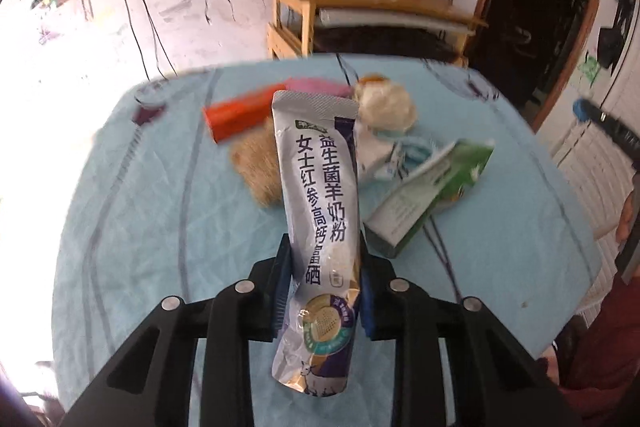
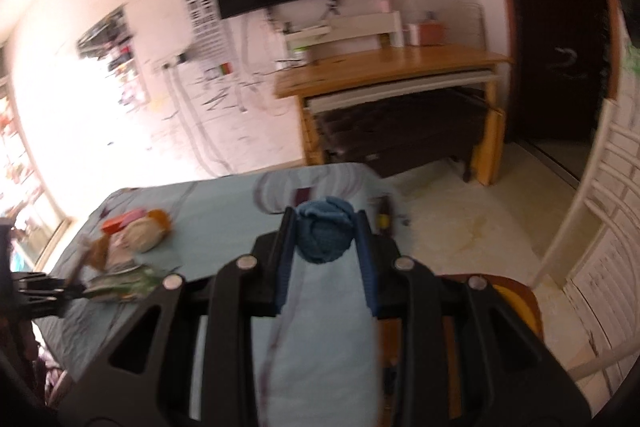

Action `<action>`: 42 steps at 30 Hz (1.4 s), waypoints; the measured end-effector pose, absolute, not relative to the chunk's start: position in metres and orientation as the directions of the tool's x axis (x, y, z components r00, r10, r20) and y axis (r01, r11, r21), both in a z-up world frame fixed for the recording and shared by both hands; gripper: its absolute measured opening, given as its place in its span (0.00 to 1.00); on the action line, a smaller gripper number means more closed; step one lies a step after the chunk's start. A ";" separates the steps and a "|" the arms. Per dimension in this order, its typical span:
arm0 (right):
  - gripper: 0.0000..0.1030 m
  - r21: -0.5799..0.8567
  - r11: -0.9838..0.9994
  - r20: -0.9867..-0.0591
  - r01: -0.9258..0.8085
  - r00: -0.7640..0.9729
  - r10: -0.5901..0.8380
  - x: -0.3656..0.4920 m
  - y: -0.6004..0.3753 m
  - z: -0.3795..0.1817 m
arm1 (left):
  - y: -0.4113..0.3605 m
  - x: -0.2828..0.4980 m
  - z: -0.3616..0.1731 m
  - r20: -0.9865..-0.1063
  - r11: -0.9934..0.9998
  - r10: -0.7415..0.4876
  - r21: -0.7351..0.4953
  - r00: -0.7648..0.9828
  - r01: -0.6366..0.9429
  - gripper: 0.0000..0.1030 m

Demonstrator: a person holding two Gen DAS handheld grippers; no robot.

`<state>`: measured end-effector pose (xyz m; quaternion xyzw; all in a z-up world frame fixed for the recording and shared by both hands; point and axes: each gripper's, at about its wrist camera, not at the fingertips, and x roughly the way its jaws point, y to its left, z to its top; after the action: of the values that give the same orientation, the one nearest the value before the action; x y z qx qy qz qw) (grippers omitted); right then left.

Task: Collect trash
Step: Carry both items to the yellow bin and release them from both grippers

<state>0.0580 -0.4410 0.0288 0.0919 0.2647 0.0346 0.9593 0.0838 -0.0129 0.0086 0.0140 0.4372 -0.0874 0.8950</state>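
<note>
Left gripper pinching silver foil milk-powder sachet low, top flopping toward twelve o'clock, possibly slipping | right gripper squeezing crumpled blue ball, possibly popping out

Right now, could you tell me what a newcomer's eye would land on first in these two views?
In the left wrist view, a tall silver sachet with printed characters stands between the left gripper fingers, above the pale blue tablecloth. Behind it lies a heap of litter, with an orange box and a green-and-white carton. In the right wrist view, the right gripper clamps a crumpled blue wad.
</note>
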 end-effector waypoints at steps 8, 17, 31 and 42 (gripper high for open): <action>0.27 0.189 0.973 -0.573 0.132 0.820 0.000 0.060 -0.500 0.009 | -0.059 0.061 0.079 -0.675 0.956 -0.234 -0.027 0.700 0.293 0.23; 0.48 0.213 0.954 -0.661 0.212 0.751 -0.019 0.069 -0.541 -0.026 | -0.204 0.088 0.094 -0.679 0.839 -0.444 -0.086 0.585 0.537 0.24; 0.61 0.397 0.854 -0.533 0.336 0.842 -0.084 0.027 -0.608 -0.003 | -0.355 0.139 0.030 -0.818 0.789 -0.463 -0.204 0.342 0.579 0.24; 0.67 0.450 0.839 -0.485 0.307 0.873 -0.060 0.020 -0.616 0.005 | -0.396 0.144 0.028 -0.801 0.760 -0.509 -0.247 0.314 0.600 0.70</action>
<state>0.0203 -0.6162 0.0051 0.2664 0.2322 -0.0985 0.9303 0.1440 -0.3960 0.0275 0.0482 0.4748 -0.3427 0.8092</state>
